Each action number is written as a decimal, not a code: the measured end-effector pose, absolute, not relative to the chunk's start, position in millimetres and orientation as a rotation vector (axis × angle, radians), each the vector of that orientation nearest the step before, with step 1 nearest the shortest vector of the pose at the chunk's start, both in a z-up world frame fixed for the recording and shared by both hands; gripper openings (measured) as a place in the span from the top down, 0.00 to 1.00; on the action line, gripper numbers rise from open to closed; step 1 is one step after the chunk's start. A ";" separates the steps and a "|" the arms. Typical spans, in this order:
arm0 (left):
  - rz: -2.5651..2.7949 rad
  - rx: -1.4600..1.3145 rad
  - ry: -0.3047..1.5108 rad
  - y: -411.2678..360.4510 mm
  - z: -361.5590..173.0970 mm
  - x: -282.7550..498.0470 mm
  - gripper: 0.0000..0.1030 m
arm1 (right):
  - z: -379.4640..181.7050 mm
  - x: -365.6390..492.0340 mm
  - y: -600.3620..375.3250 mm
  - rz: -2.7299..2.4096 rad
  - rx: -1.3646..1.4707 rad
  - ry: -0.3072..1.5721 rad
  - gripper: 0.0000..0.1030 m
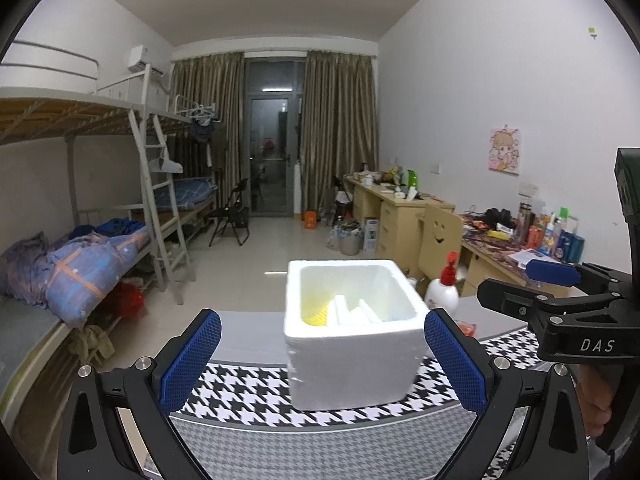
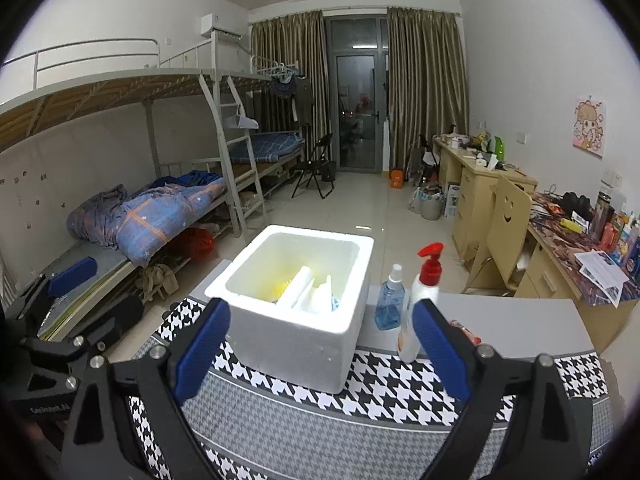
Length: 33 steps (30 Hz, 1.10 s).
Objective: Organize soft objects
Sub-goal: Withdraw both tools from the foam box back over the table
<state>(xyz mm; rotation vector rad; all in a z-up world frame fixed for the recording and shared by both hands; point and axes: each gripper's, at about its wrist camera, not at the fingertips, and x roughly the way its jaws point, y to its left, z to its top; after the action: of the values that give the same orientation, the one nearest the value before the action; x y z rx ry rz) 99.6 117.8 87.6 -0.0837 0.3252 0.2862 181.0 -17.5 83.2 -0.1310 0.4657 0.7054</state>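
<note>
- left gripper (image 1: 322, 364): jaws spread wide, holding nothing.
- right gripper (image 2: 322, 354): jaws likewise wide apart, empty.
- foam box (image 2: 294, 308) stands on the houndstooth cloth (image 2: 400, 384), ahead of both grippers, roughly centred between each pair of pads, not touched.
- soft items (image 2: 316, 296) lie inside the box: white pieces, something yellow, a blue scrap.
- recommendation: descend from above into the opening, clear of the rim, and avoid the pump bottle (image 2: 420, 304) beside the box.

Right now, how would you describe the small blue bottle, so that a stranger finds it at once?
Start at the white foam box on the houndstooth cloth. Just right of it stand two bottles. The blue bottle is the one nearer the box: shorter, clear blue, with a white spray cap, whereas the white bottle has a red pump.
</note>
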 end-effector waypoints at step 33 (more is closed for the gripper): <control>0.064 -0.058 0.339 45.0 71.3 104.5 0.01 | 57.0 141.8 -121.9 0.548 -0.081 0.430 0.07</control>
<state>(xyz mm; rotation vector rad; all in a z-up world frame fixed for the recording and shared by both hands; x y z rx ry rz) 104.5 45.0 71.3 -0.0583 0.3390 0.0642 141.8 -121.9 57.0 -0.0810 0.4297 0.5484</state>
